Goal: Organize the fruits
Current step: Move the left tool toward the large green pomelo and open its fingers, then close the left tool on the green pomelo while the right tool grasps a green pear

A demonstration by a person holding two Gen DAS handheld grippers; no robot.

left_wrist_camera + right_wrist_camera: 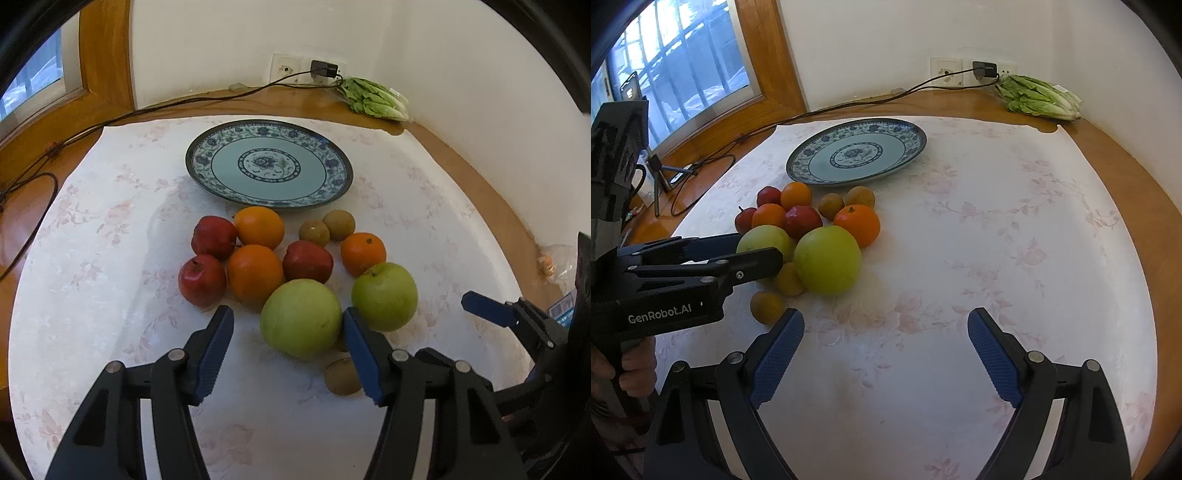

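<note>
A blue patterned plate (229, 166) (905, 147) lies empty at the back of the white floral cloth. In front of it sits a cluster of fruit: three red apples (202, 279), three oranges (255, 271), two green apples and several small brown fruits (342, 376). My left gripper (288, 312) (753, 251) straddles the nearer green apple (301, 317) (764, 238). Its right pad touches the apple and its left pad stands clear of it. The other green apple (386, 295) (827, 260) sits just to the right. My right gripper (886, 314) (480, 302) hovers open over bare cloth, right of the fruit.
A bag of lettuce (373, 98) (1039, 96) lies at the back right by the wall sockets. A black cable (147, 107) runs from the charger along the wooden table to the left. A plastic bag (557, 262) sits at the table's right edge. A small tripod (661, 173) stands by the window.
</note>
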